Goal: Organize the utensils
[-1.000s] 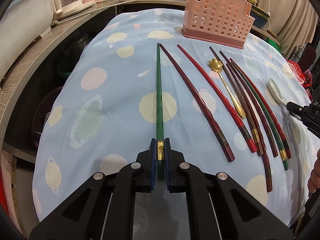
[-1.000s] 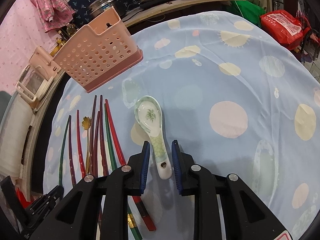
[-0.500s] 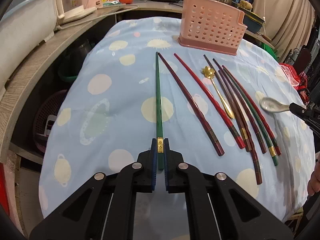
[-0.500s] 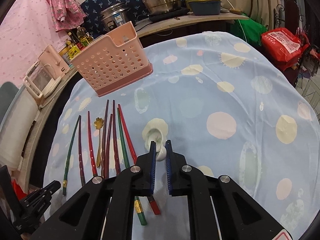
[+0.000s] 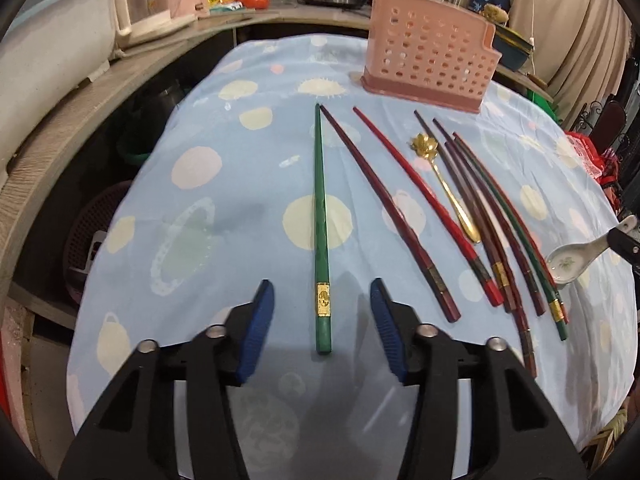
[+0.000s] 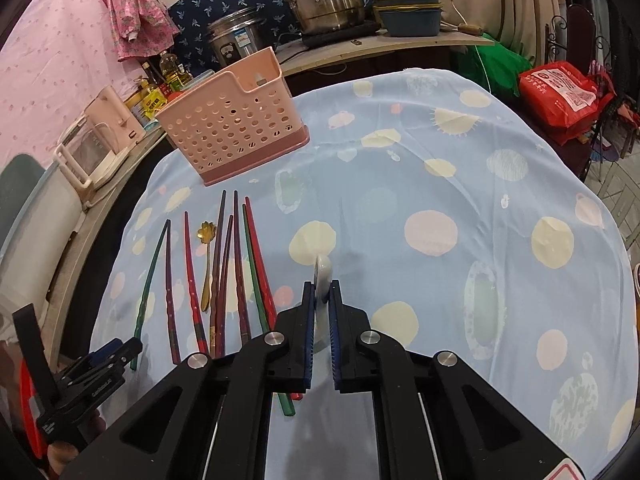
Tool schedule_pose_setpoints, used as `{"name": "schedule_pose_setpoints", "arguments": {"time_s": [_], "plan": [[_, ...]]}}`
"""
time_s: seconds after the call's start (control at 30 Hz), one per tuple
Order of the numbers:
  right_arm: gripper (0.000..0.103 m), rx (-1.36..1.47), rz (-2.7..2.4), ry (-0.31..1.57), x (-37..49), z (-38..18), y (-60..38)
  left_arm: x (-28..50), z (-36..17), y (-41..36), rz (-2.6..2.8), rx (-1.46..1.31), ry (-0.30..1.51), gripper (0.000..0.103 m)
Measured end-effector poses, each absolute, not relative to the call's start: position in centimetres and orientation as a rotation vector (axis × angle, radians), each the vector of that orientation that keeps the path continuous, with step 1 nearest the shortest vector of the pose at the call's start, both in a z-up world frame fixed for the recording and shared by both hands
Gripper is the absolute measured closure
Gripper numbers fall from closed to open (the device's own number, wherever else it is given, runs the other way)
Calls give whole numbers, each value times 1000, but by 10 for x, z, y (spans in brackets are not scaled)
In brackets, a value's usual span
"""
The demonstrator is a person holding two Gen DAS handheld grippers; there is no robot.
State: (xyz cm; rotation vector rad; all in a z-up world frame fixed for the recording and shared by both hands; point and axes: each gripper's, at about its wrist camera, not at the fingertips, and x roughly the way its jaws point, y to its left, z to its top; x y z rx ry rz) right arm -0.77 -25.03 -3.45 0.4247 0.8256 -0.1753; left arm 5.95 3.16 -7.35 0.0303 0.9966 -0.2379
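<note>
My left gripper (image 5: 322, 304) is open, its blue pads either side of a green chopstick (image 5: 320, 216) that lies on the blue dotted tablecloth (image 5: 224, 208). My right gripper (image 6: 319, 300) is shut on a white ceramic spoon (image 6: 322, 276) and holds it above the cloth; the spoon also shows at the right edge of the left wrist view (image 5: 572, 258). Several dark red, red and green chopsticks (image 5: 472, 220) and a gold spoon (image 5: 444, 184) lie side by side. A pink perforated utensil basket (image 5: 430, 60) stands at the far side.
A counter behind the table holds a rice cooker (image 6: 234, 40), steel pots (image 6: 324, 4) and a blue basin (image 6: 410, 14). A white tub (image 5: 48, 64) sits on the wooden counter at left. A red bag (image 6: 560, 92) lies off the table's right side.
My left gripper has opened and let go of the green chopstick, which now lies on the cloth. My right gripper closed on the ceramic spoon and lifted it off the cloth.
</note>
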Motion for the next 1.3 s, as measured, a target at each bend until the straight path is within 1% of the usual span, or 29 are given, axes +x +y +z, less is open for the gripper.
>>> {"name": "schedule_pose_setpoints", "arguments": {"time_s": [0.03, 0.1, 0.13, 0.4, 0.57, 0.73, 1.0, 1.3], "plan": [[96, 426, -173, 827, -8, -34, -250, 61, -77, 32, -239, 25, 1011, 82], [96, 424, -173, 827, -8, -34, -249, 60, -76, 33, -240, 22, 1008, 90], [96, 425, -173, 827, -8, -34, -249, 60, -76, 35, -249, 14, 1014, 96], [96, 422, -166, 815, -10, -26, -247, 51, -60, 43, -242, -3, 994, 96], [96, 407, -163, 779, -11, -2, -248, 45, -20, 47, -254, -4, 931, 96], [96, 388, -161, 733, -3, 27, -255, 50, 38, 46, -258, -6, 825, 96], [96, 361, -154, 693, 27, 59, -269, 88, 110, 26, -281, -7, 692, 96], [96, 371, -121, 686, 88, 75, -283, 147, 156, -5, -285, 2, 614, 96]]}}
